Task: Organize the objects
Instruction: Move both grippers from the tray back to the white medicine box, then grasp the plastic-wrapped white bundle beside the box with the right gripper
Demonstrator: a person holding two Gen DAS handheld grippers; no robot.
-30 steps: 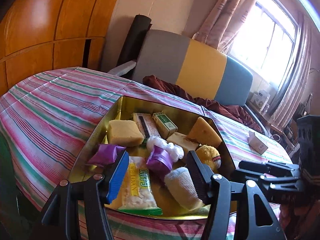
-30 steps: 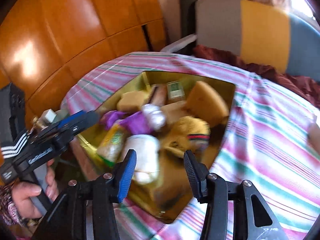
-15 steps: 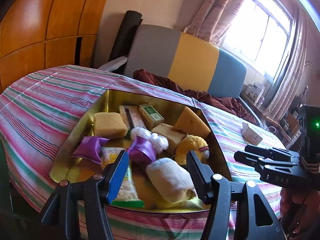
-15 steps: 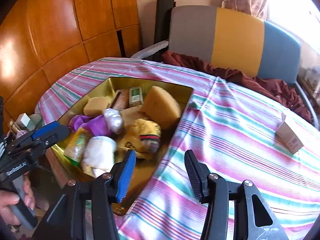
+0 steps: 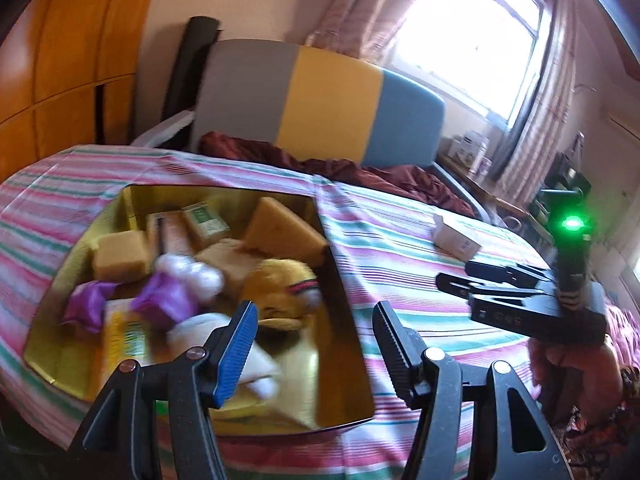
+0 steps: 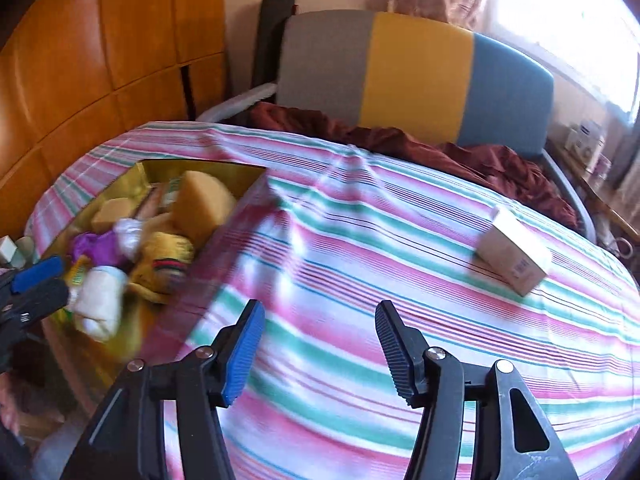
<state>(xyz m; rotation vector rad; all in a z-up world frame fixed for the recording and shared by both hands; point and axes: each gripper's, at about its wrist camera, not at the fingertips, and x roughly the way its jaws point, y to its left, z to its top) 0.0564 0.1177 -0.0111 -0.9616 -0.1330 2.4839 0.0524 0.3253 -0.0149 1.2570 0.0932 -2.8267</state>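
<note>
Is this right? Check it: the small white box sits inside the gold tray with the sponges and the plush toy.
Not right. The small white box lies on the striped cloth, outside the gold tray. The sponges and plush toy are in it, as the right wrist view shows.

Striped bed [image 6: 360,280]: tray [image 5: 340,280], box [image 6: 514,250]

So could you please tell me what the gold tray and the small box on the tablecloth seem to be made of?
The gold tray looks like polished metal or metallised card: its inner walls reflect the contents like a mirror. The small box looks like matte cardboard: flat pale faces, sharp folded edges, a printed label. Motion blur leaves both uncertain.
</note>
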